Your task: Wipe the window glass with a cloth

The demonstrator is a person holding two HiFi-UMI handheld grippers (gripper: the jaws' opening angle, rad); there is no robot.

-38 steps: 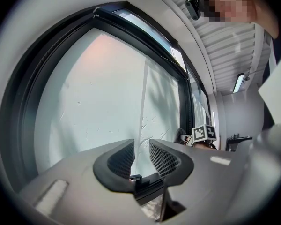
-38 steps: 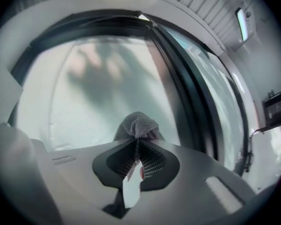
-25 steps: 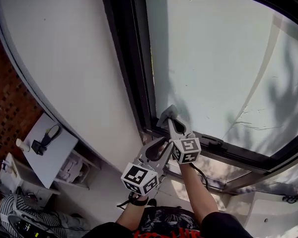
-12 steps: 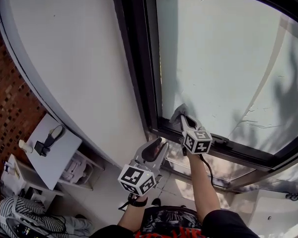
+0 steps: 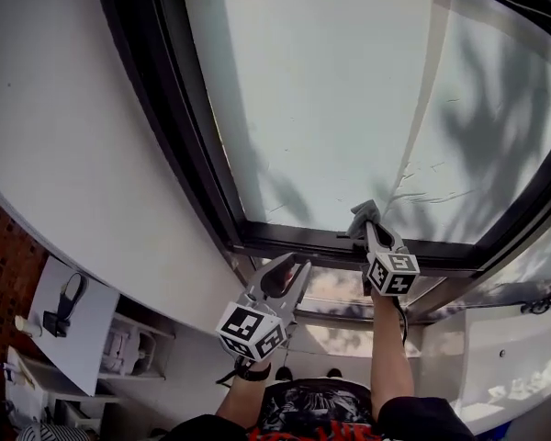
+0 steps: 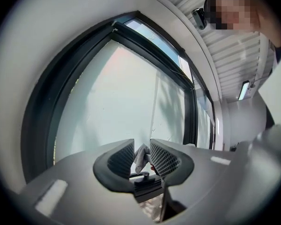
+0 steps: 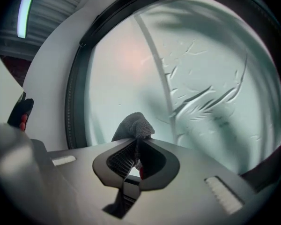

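Since the wiping seems to need only one tool, the right gripper [image 5: 369,230] is raised at centre frame, its jaws clamped on a bunched grey cloth [image 5: 361,215]. The cloth's free tuft pokes past the tips and appears to press on the window glass [image 5: 349,108] just above the dark lower frame [image 5: 285,240]. The left gripper [image 5: 292,269] hangs lower left, off the pane, jaws parted and empty, with the cloth up and to its right.

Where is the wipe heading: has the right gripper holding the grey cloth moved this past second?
Yes: the right gripper with the grey cloth slid rightward along the glass's bottom edge, away from the black frame's left upright.
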